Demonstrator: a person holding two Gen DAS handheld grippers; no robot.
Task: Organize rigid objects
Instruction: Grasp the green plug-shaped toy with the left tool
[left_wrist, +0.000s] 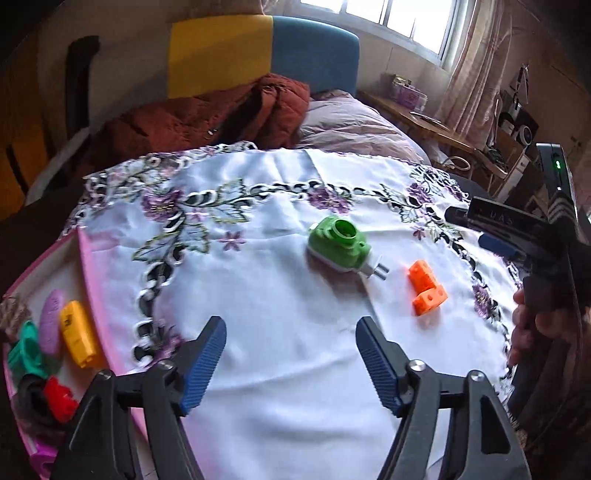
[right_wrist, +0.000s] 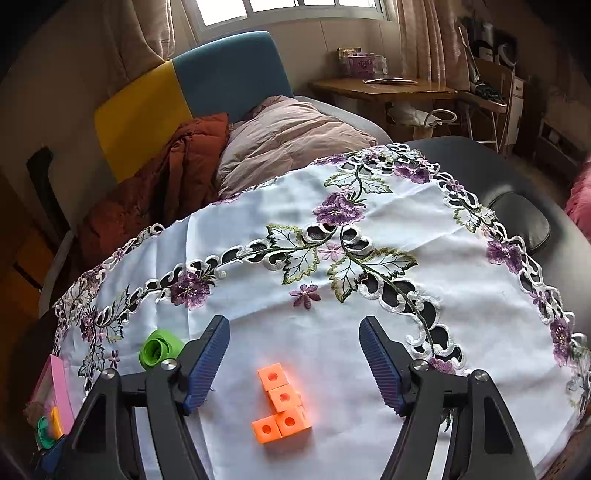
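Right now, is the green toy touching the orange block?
Apart. In the left wrist view, bare white cloth shows between the green toy and the orange block; even the toy's grey prongs stop short of the block.

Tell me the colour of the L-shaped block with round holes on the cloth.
Orange L-shaped plastic block; clearest in the right wrist view.

In the left wrist view the pink tray (left_wrist: 86, 266) ran off the left edge, and a black ring (left_wrist: 31, 404) and a red block (left_wrist: 59, 398) inside it were partly covered by the left claw's arm. The right claw (left_wrist: 491, 230) was cut off at the right edge. In the right wrist view the green plug (right_wrist: 159, 349) sat half hidden behind a blue finger (right_wrist: 207, 363), and the tray's contents (right_wrist: 50, 424) were too blurred to name.
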